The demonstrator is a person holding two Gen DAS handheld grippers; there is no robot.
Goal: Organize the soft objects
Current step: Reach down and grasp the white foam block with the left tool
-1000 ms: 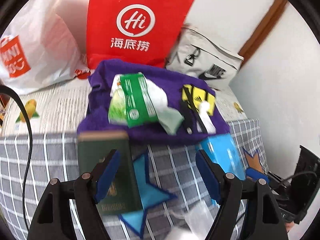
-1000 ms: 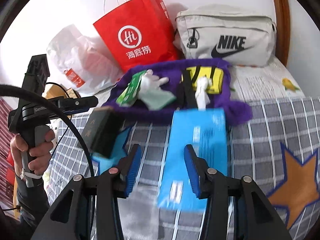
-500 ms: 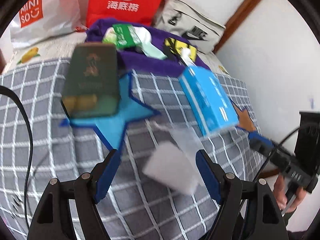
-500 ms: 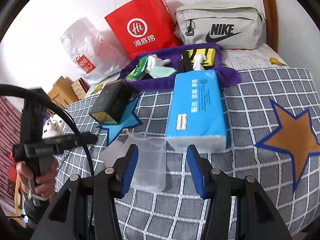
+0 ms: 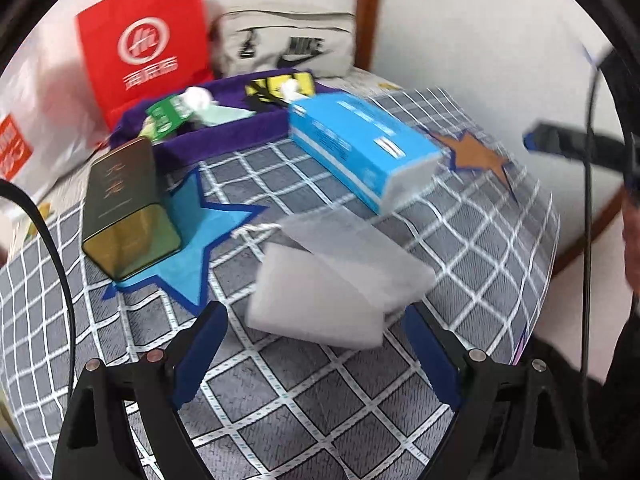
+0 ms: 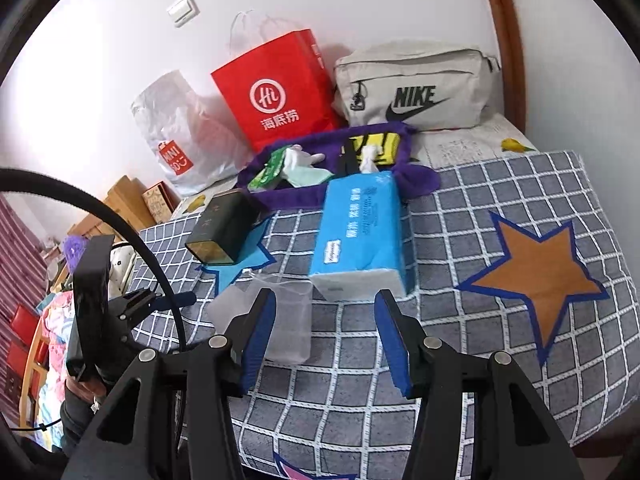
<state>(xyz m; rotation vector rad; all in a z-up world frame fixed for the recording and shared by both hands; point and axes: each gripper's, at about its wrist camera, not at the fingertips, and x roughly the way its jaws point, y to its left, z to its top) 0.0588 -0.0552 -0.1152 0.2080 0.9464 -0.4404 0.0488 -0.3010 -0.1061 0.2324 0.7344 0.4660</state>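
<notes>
Translucent pouch (image 5: 336, 280) lies flat on the checked bedspread (image 5: 320, 400), directly ahead of the left gripper (image 5: 320, 356) and just beyond its fingertips. Its long axis runs diagonally, from near left to far right, so it sits askew to the jaw line. Left jaws stand wide apart, wider than the pouch's near edge, and hold nothing. Right gripper (image 6: 326, 336) is likewise wide open and empty; the pouch sits beside its left finger, off centre. Judgement: the left gripper is the nearer and better aligned. Blue tissue pack (image 5: 360, 152) lies just beyond the pouch, the dark green tin (image 5: 124, 208) to the left on a blue star.
</notes>
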